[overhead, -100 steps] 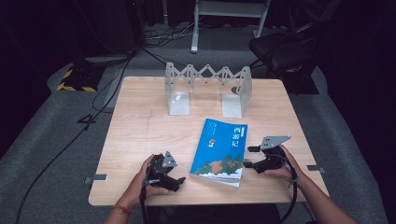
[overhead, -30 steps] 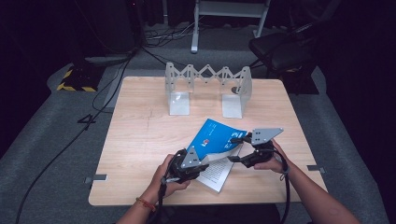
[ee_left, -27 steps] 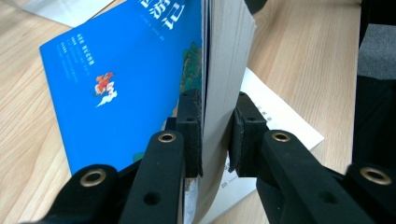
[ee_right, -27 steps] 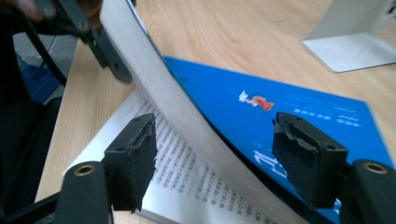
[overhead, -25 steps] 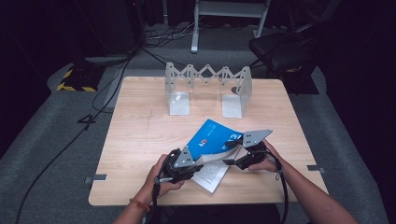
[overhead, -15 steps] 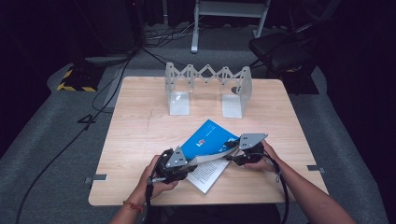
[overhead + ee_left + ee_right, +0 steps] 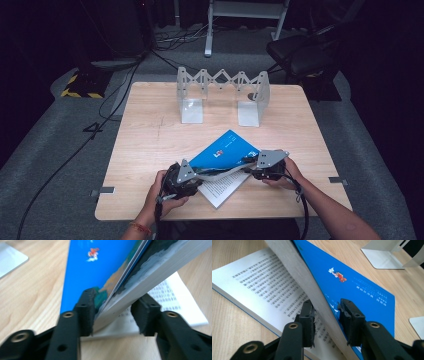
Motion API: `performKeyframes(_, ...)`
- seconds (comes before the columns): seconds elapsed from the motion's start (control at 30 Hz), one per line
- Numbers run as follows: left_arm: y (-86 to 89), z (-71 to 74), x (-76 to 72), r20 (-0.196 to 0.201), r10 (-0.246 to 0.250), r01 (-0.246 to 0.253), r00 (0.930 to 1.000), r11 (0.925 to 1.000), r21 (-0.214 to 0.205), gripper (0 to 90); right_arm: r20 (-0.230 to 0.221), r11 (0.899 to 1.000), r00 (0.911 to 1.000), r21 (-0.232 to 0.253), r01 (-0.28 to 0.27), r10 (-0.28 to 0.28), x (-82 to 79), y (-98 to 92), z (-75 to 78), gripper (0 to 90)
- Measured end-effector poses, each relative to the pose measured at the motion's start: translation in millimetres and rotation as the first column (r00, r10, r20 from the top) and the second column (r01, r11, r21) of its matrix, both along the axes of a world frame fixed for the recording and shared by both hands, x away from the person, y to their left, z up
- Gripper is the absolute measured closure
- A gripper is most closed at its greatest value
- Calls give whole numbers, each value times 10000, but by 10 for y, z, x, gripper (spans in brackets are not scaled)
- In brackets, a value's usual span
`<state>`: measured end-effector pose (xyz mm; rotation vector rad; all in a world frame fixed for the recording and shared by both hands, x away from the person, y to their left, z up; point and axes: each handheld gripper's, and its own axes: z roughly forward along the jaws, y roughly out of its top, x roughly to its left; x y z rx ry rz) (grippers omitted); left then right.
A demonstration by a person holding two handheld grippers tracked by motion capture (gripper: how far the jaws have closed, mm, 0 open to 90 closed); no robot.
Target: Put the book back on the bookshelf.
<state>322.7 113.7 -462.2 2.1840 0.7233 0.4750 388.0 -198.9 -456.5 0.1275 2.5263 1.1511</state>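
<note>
Blue-covered and partly opened, the book (image 7: 226, 152) lay on the near half of the wooden table (image 7: 150, 145), its long axis running on a slant from near-left to far-right. The upper block of pages with the cover was lifted off a printed page that stayed flat on the table. The left tool (image 7: 112, 312) sat at the near-left end of that lifted block, its jaws on either side of the page edge with a gap showing beside one jaw, so a firm grip could not be told. The right tool (image 7: 325, 315) straddled the far-right end likewise, jaws near the block but not visibly pressed shut. Both tools lay about equally near, one at each end. A metal expanding bookend rack (image 7: 222, 95) stood well apart, farther back on the table, probably where the book was bound.
</note>
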Motion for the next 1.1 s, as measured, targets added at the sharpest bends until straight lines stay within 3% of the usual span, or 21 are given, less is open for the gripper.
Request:
performKeyframes(0.1,-117,4,69,407,-169,148,9990,9985,534,602,3,9998,9998,-17,192,-192,-46,-28,37,680)
performKeyframes(0.23,-168,12,266,238,-504,498,9984,9984,263,589,83,9978,9977,-46,666,-665,-94,-107,74,697)
performKeyframes(0.43,-326,33,467,75,-758,755,9971,9963,421,557,-58,9909,9909,-67,1345,-1345,-85,-263,88,710)
performKeyframes(0.5,-379,51,456,79,-725,721,9973,9965,419,550,-127,9902,9901,-53,1395,-1396,-77,-281,88,708)
performKeyframes(0.53,-395,65,431,42,-891,890,9960,9959,141,536,-176,9901,9900,-38,1401,-1401,-75,-289,85,708)
performKeyframes(0.67,-508,154,301,334,-1097,1096,9934,9940,30,451,-243,9914,9912,-175,1299,-1303,-69,-287,68,706)
performKeyframes(0.73,-594,195,240,499,-1195,1182,9916,9926,273,424,-259,9918,9916,-173,1267,-1271,-61,-286,76,705)
performKeyframes(0.8,-660,217,208,554,-1282,1270,9902,9916,245,413,-215,9921,9922,-273,1221,-1227,-58,-278,89,703)
performKeyframes(0.87,-727,233,194,671,-1480,1456,9867,9886,387,436,-213,9923,9926,-344,1186,-1194,-58,-273,92,699)
performKeyframes(0.93,-750,230,195,857,-1466,1425,9855,9884,521,572,-280,9930,9932,-371,1122,-1133,-47,-275,90,690)
performKeyframes(1.0,-722,215,219,648,-1757,1733,9823,9840,419,646,-318,9939,9937,-303,1062,-1072,-36,-282,76,670)
performKeyframes(1.1,-681,178,223,496,-1952,1935,9795,9804,355,681,-707,9956,9932,78,937,-929,11,-320,49,598)
